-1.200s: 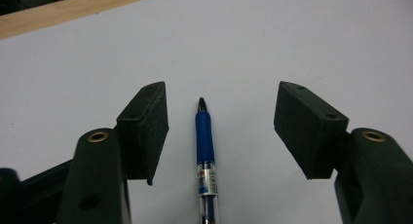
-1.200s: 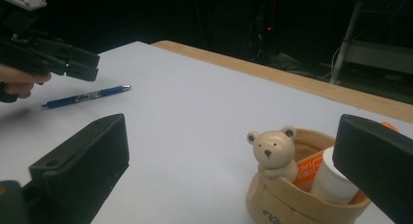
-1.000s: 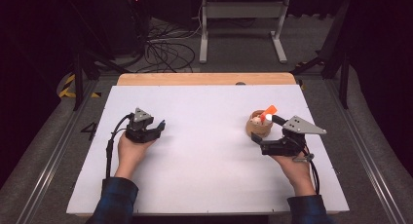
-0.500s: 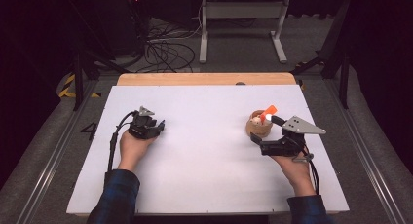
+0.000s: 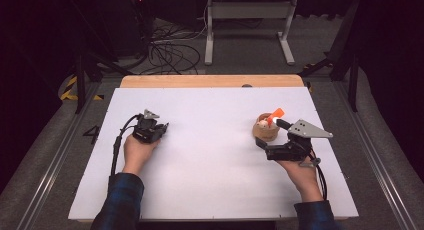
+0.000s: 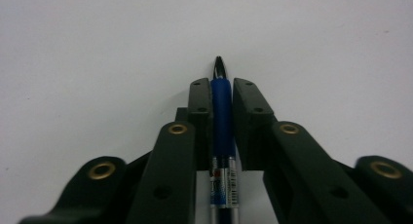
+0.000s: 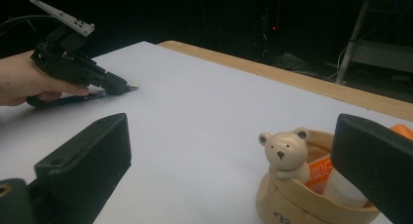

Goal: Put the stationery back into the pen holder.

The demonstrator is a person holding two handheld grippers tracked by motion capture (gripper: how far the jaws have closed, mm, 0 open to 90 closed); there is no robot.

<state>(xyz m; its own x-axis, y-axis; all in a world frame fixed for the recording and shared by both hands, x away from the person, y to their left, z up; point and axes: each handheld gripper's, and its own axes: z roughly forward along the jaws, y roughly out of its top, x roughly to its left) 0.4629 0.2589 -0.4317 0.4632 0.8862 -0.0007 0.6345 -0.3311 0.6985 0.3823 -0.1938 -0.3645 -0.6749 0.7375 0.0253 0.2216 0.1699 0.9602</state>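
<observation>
A white table (image 5: 210, 155) with a wooden far edge (image 5: 210, 81) stands in a dark room; cables (image 5: 170, 52) and a metal stand (image 5: 250, 12) lie on the floor beyond it.

Left gripper (image 5: 150, 130): held low on the left part of the table, its jaws have just been closing and now clamp a blue pen (image 6: 222, 112). In the left gripper view the pen runs lengthwise between the two pads, its dark tip protruding just past them over the bare white surface, its silver printed section toward the gripper body. In the right gripper view the same gripper (image 7: 117, 85) and hand (image 7: 29, 83) appear at far left, the pen (image 7: 78, 98) lying along the table beneath the hand.

Right gripper (image 5: 262, 146): jaws spread wide, nothing pressed between them. It sits just beside a tan cup (image 5: 265, 131) on the right part of the table. The cup (image 7: 302, 199) carries a small bear figure (image 7: 286, 153) on its rim and holds an orange-capped item (image 7: 321, 168); one jaw overlaps it in the right gripper view.

The two grippers are well apart.
</observation>
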